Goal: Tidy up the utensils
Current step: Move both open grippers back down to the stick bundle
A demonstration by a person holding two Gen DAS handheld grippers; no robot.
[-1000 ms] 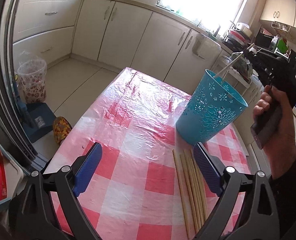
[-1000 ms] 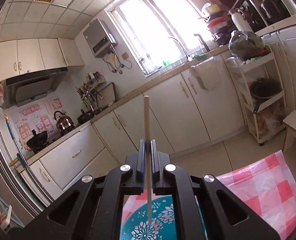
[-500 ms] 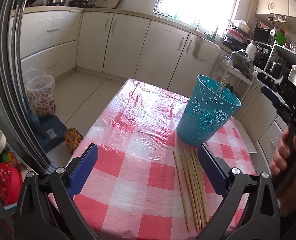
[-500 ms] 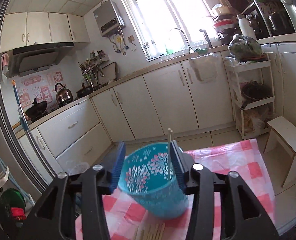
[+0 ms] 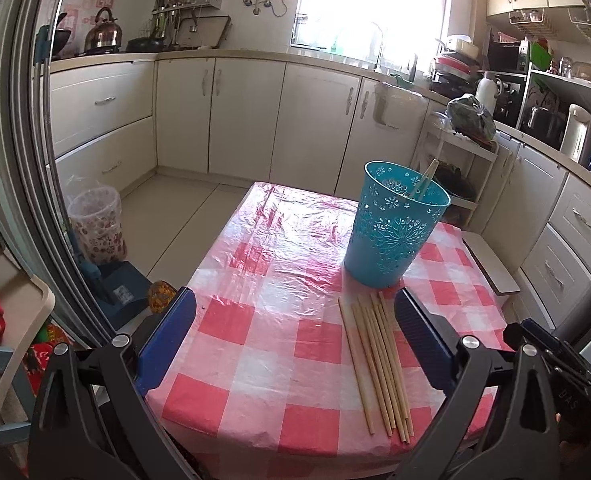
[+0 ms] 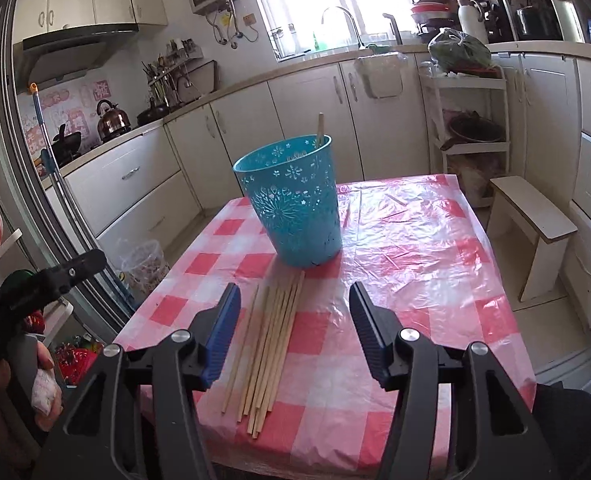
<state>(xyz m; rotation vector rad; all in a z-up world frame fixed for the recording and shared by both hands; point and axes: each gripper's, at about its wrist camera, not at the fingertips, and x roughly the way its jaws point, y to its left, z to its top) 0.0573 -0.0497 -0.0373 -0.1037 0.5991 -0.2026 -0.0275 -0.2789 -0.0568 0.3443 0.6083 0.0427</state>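
**Kitchen table, 1 chopstick in the cup, the rest lying loose**

Cream kitchen cabinets ring a small table [image 6: 435, 248] covered in a red-and-white checked cloth under clear plastic. On it stands a teal cup [image 6: 295, 204] with cut-out flower patterns, upright, ahead of both grippers. 1 chopstick [image 6: 320, 131] leans inside it, its top poking above the rim on the far side; in the left wrist view the same chopstick [image 5: 425, 182] slants toward the right rim of the teal cup [image 5: 391, 228].

A loose bundle of chopsticks [image 6: 269, 336] lies flat on the cloth just in front of the cup's base, roughly parallel, running back toward the cameras. They sit between the right gripper's fingers in its view, nearer the left finger. From the left wrist view the bundle of chopsticks [image 5: 379, 364] lies just inside the right-hand finger.

The right gripper [image 6: 295, 332] is held level above the near edge of the table, pointing at the cup, its blue-padded jaws spread wide and holding nothing. The left gripper [image 5: 293, 340] hovers likewise over the near edge, jaws wide apart and empty, touching nothing.

Each gripper shows at the edge of the other's view, gripped by a hand [image 6: 45, 392]. A wooden stool [image 6: 535, 216] stands right of the table, and a patterned waste bin [image 5: 97, 224] sits on the floor to the left.
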